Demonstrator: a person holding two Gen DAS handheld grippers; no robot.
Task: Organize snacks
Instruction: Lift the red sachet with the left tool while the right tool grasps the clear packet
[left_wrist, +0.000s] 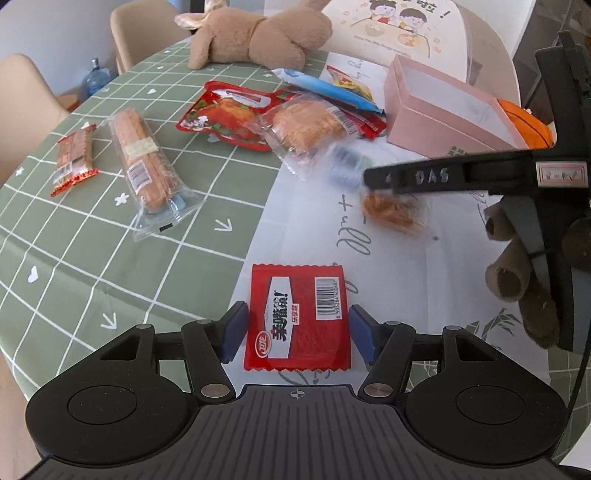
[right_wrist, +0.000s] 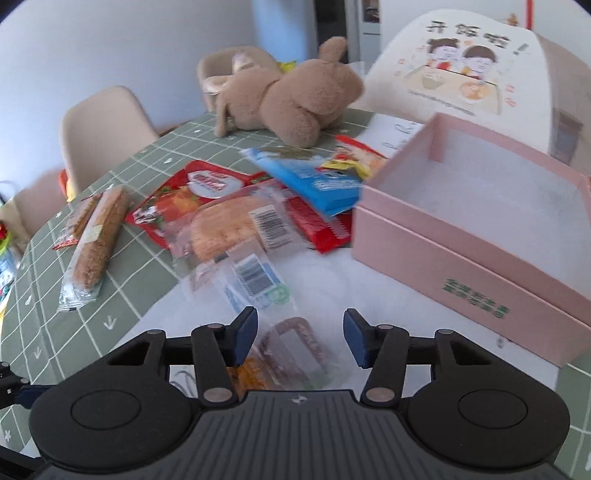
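A red snack packet (left_wrist: 297, 317) with a barcode lies flat on the white cloth. My left gripper (left_wrist: 299, 332) is open around it, one blue pad at each side edge. A clear packet of orange snacks (right_wrist: 291, 350) lies on the table between the pads of my right gripper (right_wrist: 301, 338). Those jaws stand apart and do not press it. In the left wrist view one of the right gripper's fingers (left_wrist: 424, 175) hovers over that same orange packet (left_wrist: 395, 212). The empty pink box (right_wrist: 461, 258) stands open to the right, and it also shows as the pink box (left_wrist: 443, 122).
A snack pile lies ahead: small blue-green packet (right_wrist: 258, 280), round cracker pack (right_wrist: 229, 229), red pouch (right_wrist: 184, 199), blue packet (right_wrist: 314, 181), long biscuit pack (right_wrist: 98, 240). A plush toy (right_wrist: 295, 99) lies behind them. A gloved hand (left_wrist: 517, 258) holds the right gripper. Chairs line the table's left side.
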